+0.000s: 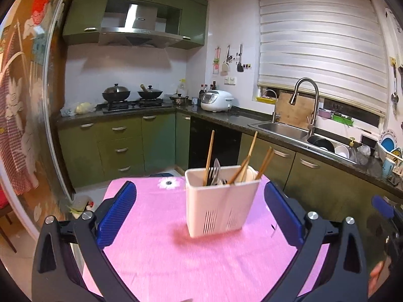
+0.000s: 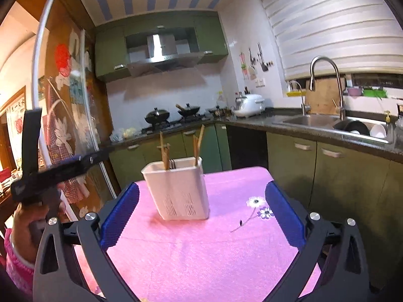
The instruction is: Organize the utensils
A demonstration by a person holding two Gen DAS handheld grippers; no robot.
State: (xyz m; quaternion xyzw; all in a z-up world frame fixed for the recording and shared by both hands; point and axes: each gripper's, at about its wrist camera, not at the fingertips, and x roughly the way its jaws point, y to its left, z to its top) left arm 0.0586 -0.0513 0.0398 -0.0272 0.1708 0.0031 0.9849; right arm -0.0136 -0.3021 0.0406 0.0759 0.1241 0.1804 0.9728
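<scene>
1. Left wrist view showed the left hand-held gripper [image 1: 200, 216] spread wide and empty, above the pink table [image 1: 176, 264].
2. A white holder [image 1: 221, 206] stood upright near the table's far edge, containing chopsticks [image 1: 209, 156] and a fork [image 1: 215, 173].
3. The right hand-held gripper [image 2: 201, 216] was likewise spread and empty, with the holder [image 2: 180, 193] standing apart from its fingers.

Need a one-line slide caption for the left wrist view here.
Open left gripper faces a white utensil caddy holding chopsticks, upright on a pink cloth.
</scene>
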